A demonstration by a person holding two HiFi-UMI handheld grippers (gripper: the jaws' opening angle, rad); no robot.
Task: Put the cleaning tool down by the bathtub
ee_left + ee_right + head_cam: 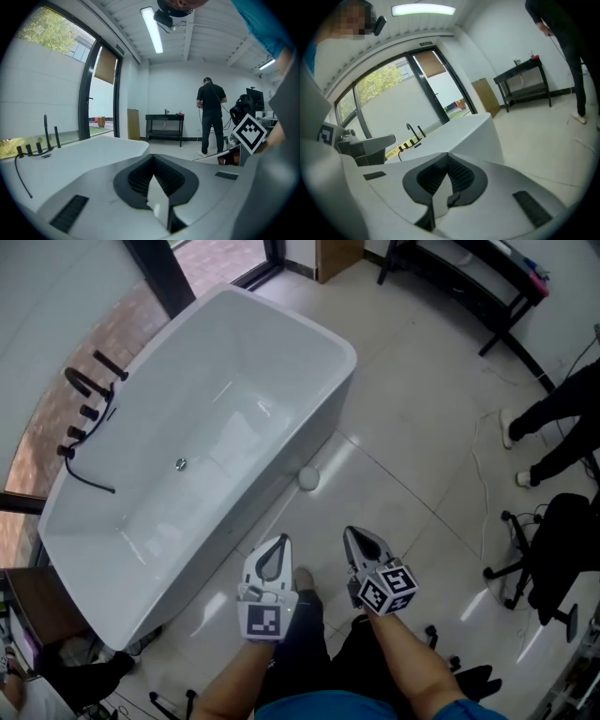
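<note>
A white bathtub (197, 456) fills the left of the head view, with nothing in it. A small white round thing (308, 478), possibly the cleaning tool, lies on the tiled floor against the tub's side. My left gripper (278, 542) and right gripper (353, 533) hover close to my body, well short of that thing. In the left gripper view the left gripper (153, 165) has its tips together and nothing between them. In the right gripper view the right gripper (447, 161) is likewise shut and holds nothing. The tub's rim (93, 150) shows beyond the jaws.
Black tap fittings and a hose (86, 404) sit on the tub's far rim. A person in dark clothes (553, 423) stands at the right, beside a black office chair (553, 559). A black table (469, 268) stands at the back. A thin cable (483, 484) trails across the floor.
</note>
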